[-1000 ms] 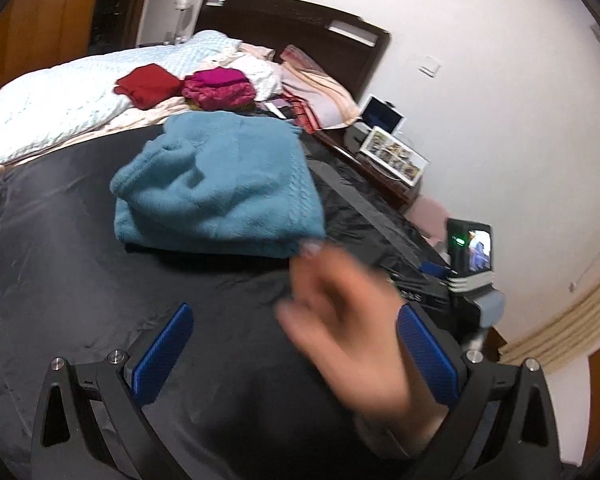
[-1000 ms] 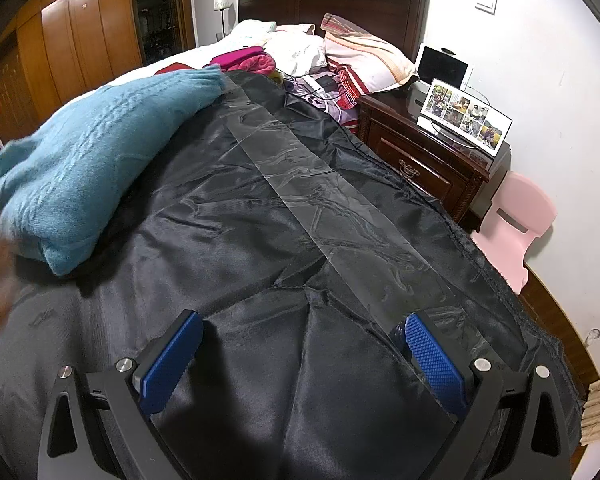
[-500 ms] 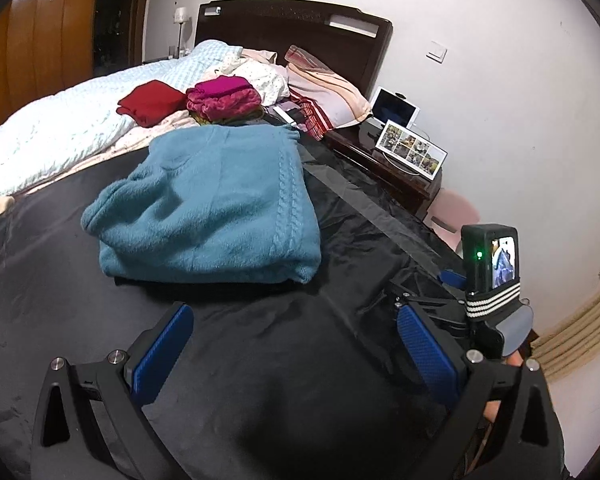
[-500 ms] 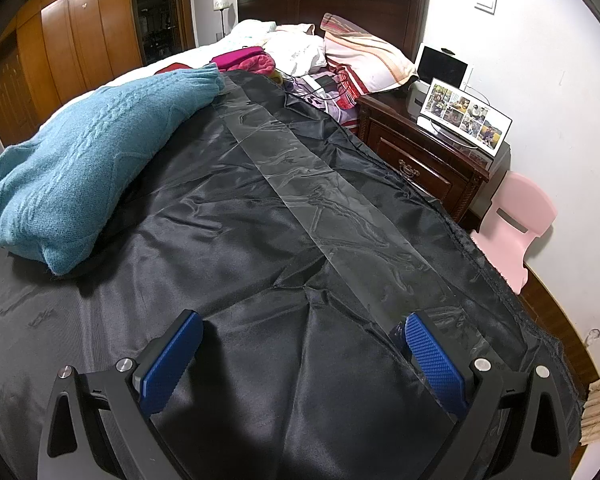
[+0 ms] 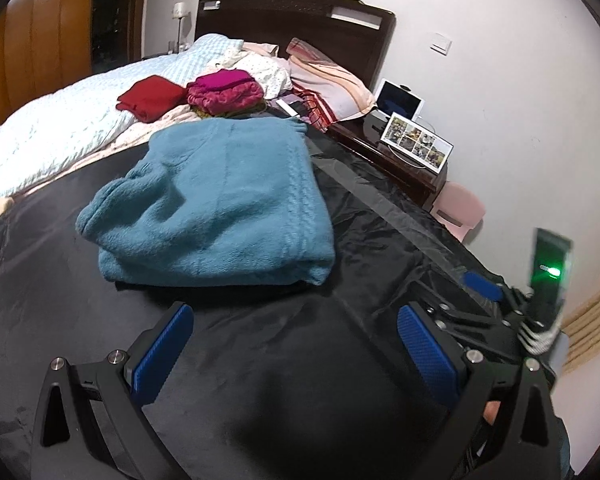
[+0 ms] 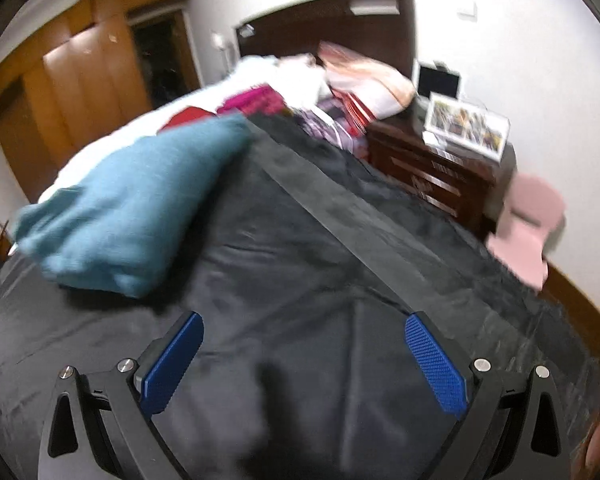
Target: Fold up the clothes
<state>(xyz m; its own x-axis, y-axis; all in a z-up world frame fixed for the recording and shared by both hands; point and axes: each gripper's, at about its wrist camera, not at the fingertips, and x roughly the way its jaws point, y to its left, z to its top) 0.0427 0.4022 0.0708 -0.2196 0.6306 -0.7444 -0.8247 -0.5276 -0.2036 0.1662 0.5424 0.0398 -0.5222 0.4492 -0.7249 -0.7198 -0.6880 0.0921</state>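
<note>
Through my left wrist camera, my left gripper (image 5: pixel 292 352) is hovering low over the glossy black sheet (image 5: pixel 260 352) spread across the bed, its blue ribbed pads (image 5: pixel 162 354) standing wide apart with nothing between them. The folded teal knitted sweater (image 5: pixel 220 208) is lying on that sheet just ahead of the pads, apart from them, its thick folded edge facing me. Beyond it, on the white quilted bedspread (image 5: pixel 60 136), a folded dark red garment (image 5: pixel 150 96) and a bunched magenta fleece garment (image 5: pixel 224 90) are sitting side by side near the pillows, in front of the dark wooden headboard (image 5: pixel 292 16). To the right, a framed photo collage (image 5: pixel 416 146) and a white-framed tablet (image 5: pixel 398 100) are standing on the dark wooden nightstand (image 5: pixel 400 172), with a pale pink plastic stool (image 5: pixel 458 210) beside it. My right gripper (image 5: pixel 484 286) is showing at the right edge over the sheet, a green light glowing on it.

Through my right wrist camera, which is blurring badly, my right gripper (image 6: pixel 304 360) is also spread wide and holding nothing, its pads above the black sheet (image 6: pixel 300 280). The teal sweater (image 6: pixel 132 204) is lying up and to the left, well clear of the pads. A grey strip (image 6: pixel 360 224) is running diagonally across the sheet towards the nightstand (image 6: pixel 440 176) and the pink stool (image 6: pixel 528 224). Part of my hand (image 6: pixel 596 452) is peeking in at the bottom right corner.
</note>
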